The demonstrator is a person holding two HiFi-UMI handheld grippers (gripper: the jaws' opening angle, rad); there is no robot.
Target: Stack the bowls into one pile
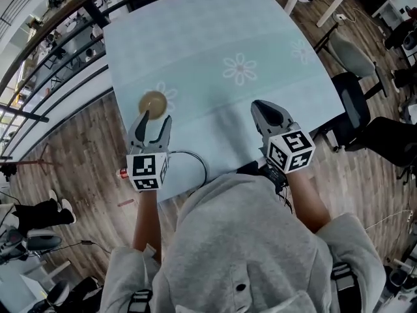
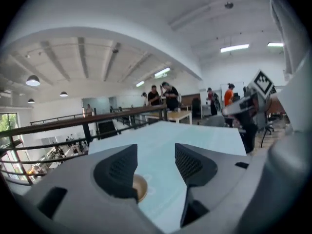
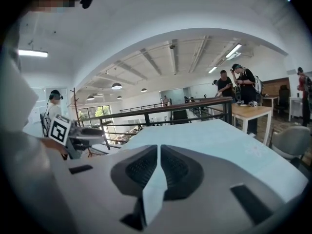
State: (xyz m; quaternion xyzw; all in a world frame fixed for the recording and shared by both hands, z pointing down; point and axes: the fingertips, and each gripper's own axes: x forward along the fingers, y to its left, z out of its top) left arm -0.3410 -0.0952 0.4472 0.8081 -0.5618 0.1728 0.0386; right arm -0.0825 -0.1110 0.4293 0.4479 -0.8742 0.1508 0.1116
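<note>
The table [image 1: 260,38], under a pale blue cloth with daisy prints, fills the upper middle of the head view, and the person in a grey hood takes up the bottom. The left gripper [image 1: 156,119] sits left of centre with its jaws spread wide and nothing between the pads. In its own view only bare cloth shows in the gap. The right gripper [image 1: 258,104], right of centre, has its jaws pressed together and is empty. Its tips are over plain cloth, well apart from the task's thing. The only bowl [image 1: 154,101] in sight is a tan one on a daisy near the table's left edge, just above the left gripper's tips in the frame. In the left gripper view it peeks out low beside the left jaw. Whether it is one bowl or several nested cannot be told from above. With no other bowl on the table, the stacking looks finished and the left gripper looks to have let go. The next move is probably just to draw both grippers back without nudging the pile.
</note>
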